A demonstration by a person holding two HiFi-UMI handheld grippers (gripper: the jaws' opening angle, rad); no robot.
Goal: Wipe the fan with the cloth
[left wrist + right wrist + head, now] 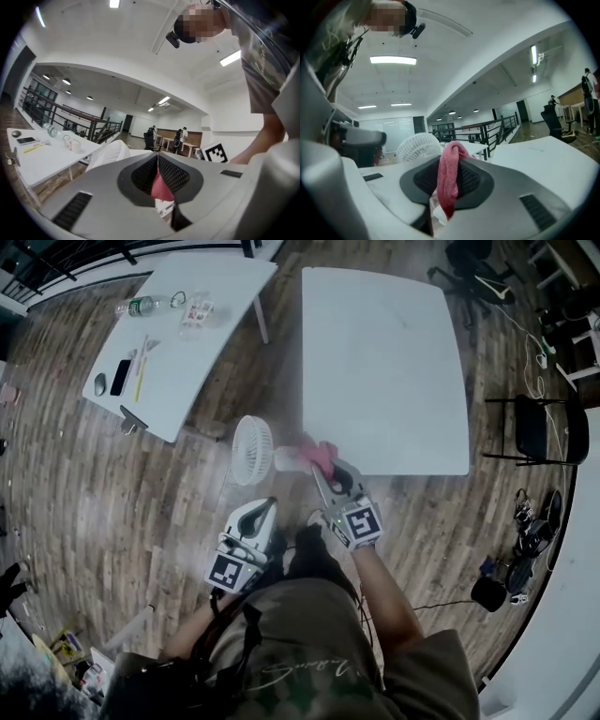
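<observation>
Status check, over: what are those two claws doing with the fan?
Right gripper shut on pink cloth. Left gripper shut. White fan just ahead of both. Nothing between cloth and fan.

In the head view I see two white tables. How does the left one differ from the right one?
The left table carries small things, among them a bottle and a phone; the right table shows a mostly bare top. The left table lies slanted in the picture, the right table nearly straight. The right table looks broader. Both are white.
</observation>
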